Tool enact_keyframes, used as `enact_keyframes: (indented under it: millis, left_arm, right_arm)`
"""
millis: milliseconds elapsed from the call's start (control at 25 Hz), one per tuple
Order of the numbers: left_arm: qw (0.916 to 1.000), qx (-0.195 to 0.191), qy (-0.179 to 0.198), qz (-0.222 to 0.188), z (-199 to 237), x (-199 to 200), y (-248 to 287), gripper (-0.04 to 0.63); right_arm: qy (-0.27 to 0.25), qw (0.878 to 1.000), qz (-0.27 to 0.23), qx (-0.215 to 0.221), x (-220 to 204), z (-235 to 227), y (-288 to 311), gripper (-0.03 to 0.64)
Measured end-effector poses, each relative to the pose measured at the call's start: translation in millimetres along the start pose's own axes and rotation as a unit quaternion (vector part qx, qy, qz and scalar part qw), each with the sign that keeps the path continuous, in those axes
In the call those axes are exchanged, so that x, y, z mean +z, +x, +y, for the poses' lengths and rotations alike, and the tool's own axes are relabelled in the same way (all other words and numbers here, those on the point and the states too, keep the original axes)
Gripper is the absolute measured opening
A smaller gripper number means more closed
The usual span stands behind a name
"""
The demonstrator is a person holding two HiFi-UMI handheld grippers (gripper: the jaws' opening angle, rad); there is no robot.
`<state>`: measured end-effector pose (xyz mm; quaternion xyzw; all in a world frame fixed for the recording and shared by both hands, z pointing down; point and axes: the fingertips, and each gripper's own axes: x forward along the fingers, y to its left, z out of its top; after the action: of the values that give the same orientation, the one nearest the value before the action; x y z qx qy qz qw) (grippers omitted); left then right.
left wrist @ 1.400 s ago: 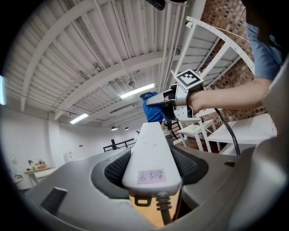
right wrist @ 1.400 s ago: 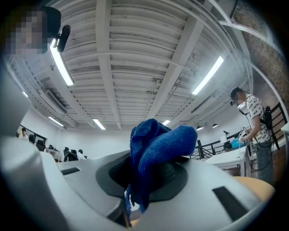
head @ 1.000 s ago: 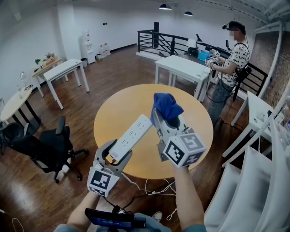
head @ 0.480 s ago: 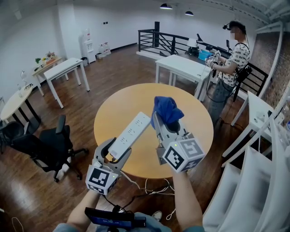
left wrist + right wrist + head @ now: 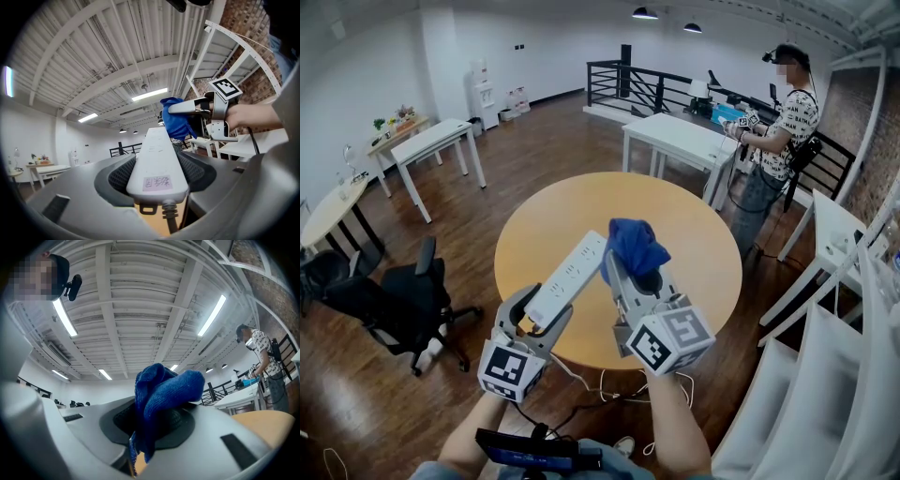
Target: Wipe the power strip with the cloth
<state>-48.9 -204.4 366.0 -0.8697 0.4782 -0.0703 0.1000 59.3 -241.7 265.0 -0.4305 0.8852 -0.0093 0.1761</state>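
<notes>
My left gripper (image 5: 536, 314) is shut on the near end of a white power strip (image 5: 567, 279), which slants up and away over the round wooden table (image 5: 694, 225). In the left gripper view the power strip (image 5: 158, 159) lies clamped between both jaws, its cable hanging from the near end. My right gripper (image 5: 633, 272) is shut on a bunched blue cloth (image 5: 635, 246), held right beside the strip's far end. Whether cloth and strip touch I cannot tell. The blue cloth (image 5: 161, 397) fills the right gripper's jaws; the same cloth (image 5: 176, 119) shows past the strip's tip.
A black office chair (image 5: 398, 305) stands left of the table. White tables (image 5: 675, 139) lie beyond, with a person (image 5: 783, 122) standing at the back right. White shelving (image 5: 834, 356) is close on my right. Loose cables (image 5: 619, 384) lie on the floor under the table edge.
My right gripper with the blue cloth has moved left and slightly down, closing in on the far end of the power strip. The left gripper and strip have stayed put.
</notes>
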Motion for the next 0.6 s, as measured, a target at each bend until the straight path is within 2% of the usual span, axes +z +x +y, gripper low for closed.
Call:
enact_keyframes:
  millis: [240,600]
  left_arm:
    - [1.0,0.002,0.002,-0.005,0,-4,1,0.281]
    - [0.9996,0.015,-0.025,-0.004,5,-6,10,0.281]
  right_arm:
    - [0.013,1.0,-0.002,0.018,-12,21,-11,0.067]
    - [0.021,0.999,0.007,0.028,-28,42,-17,0.067]
